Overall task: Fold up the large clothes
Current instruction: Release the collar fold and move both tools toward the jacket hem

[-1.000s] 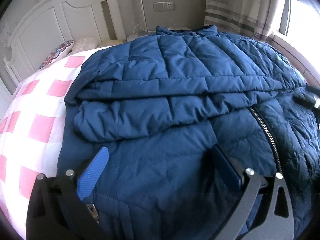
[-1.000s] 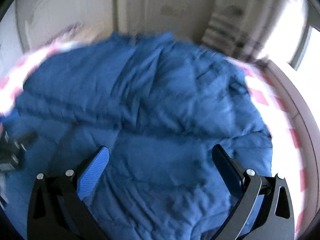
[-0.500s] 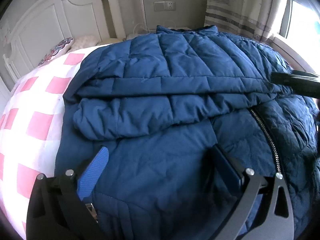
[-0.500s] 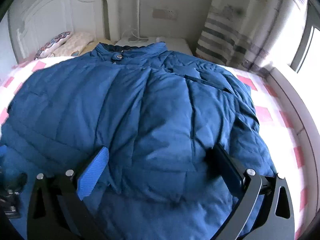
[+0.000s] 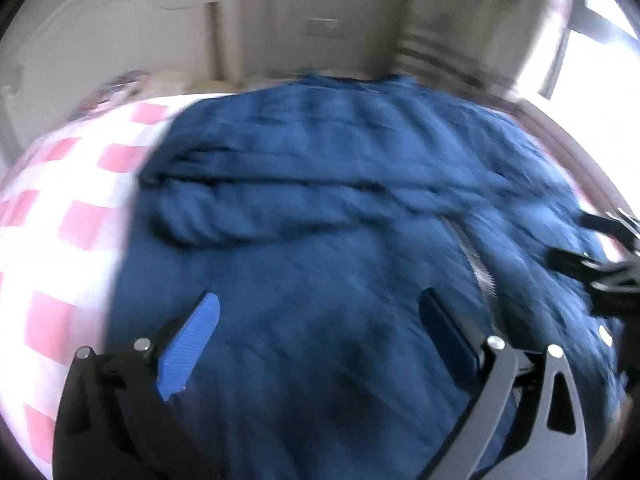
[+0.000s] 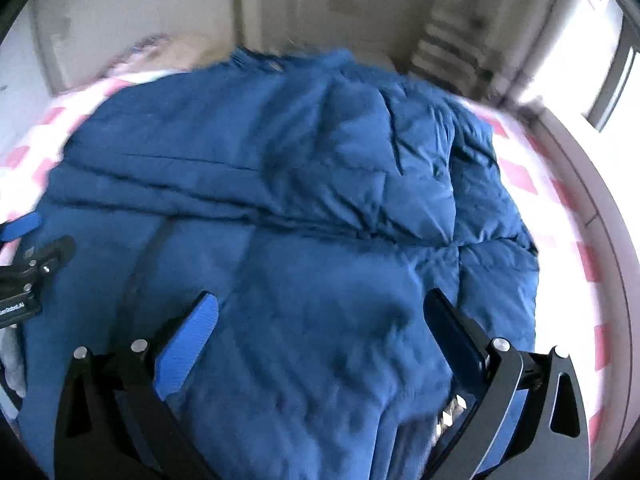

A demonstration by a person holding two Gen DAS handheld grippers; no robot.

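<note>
Jacket hem lies directly under both grippers, its length running away toward the headboard. Left gripper and right gripper hover with jaws wide, holding nothing, side by side and equally near. Pink-checked bedding lies beneath; window at right.

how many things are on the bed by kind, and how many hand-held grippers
jacket: 1, dark blue, spread on the checked bed cover
pillow: 1 that I can make out, blurred, by the headboard
hand-held gripper: 2, the left hand-held gripper and the right hand-held gripper, both open above the jacket
total: 4
</note>
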